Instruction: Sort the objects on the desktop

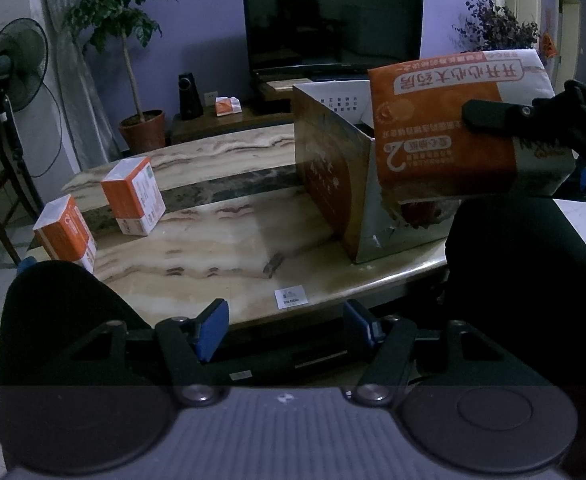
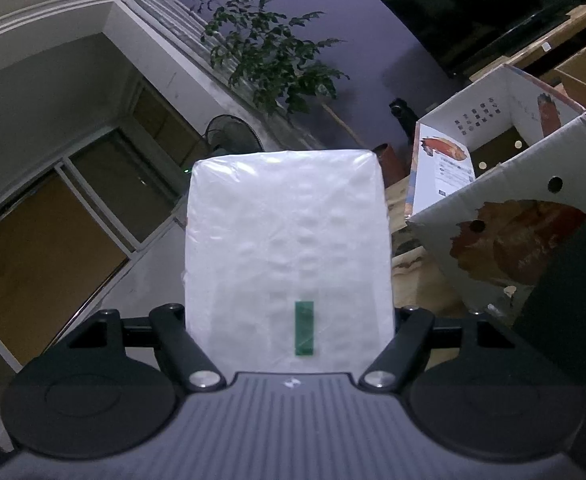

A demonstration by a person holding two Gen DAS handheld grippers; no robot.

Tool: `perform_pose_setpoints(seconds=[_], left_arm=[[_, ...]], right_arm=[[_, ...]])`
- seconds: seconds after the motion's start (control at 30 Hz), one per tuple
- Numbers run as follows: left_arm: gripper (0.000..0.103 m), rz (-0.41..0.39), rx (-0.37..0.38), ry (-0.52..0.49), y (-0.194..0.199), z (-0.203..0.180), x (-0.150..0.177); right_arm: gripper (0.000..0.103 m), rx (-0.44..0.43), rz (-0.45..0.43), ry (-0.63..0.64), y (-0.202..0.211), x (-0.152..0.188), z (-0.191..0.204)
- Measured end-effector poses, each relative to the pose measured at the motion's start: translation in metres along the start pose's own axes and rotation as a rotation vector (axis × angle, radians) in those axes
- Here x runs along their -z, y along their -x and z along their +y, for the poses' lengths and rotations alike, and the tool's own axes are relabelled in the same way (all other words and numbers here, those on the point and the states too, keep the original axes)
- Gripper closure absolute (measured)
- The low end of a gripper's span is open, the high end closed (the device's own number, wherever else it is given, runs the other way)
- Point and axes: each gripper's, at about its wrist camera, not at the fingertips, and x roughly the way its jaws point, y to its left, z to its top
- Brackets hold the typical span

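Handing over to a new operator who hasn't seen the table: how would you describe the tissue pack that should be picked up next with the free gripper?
Start at the marble table, with the open cardboard box on its right. Two orange-and-white tissue packs stand at the table's left end. Take the nearer tissue pack, at the table's edge, closest to the open left gripper, not the farther tissue pack.

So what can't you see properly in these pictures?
- Inside the cardboard box: the left wrist view shows only its outer walls, and the held tissue pack covers the opening.
- Right gripper pads: hidden behind the pack in the right wrist view.
- Small print on the table sticker: too tiny.
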Motion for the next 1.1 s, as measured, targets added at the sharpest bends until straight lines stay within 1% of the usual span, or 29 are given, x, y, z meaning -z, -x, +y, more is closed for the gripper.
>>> perform_pose_setpoints(seconds=[0.37, 0.6, 0.8, 1.1], left_arm=[[0.038, 0.004, 0.001, 0.011, -0.001, 0.001, 0.002], [0.038, 0.009, 0.009, 0.026, -0.003, 0.005, 0.003], [0.038, 0.026, 0.002, 0.043, -0.009, 0.012, 0.007], [0.038, 0.028, -0.002, 0.057, -0.011, 0.018, 0.010]], right_arm=[[0.028, 0.009, -0.001, -0.006, -0.001, 0.000, -0.001], [0.028, 0.005, 0.014, 0.014, -0.002, 0.002, 0.002], [0.028, 0.003, 0.029, 0.029, -0.004, 0.003, 0.005], [0.028, 0.000, 0.054, 0.059, -0.006, 0.006, 0.014]])
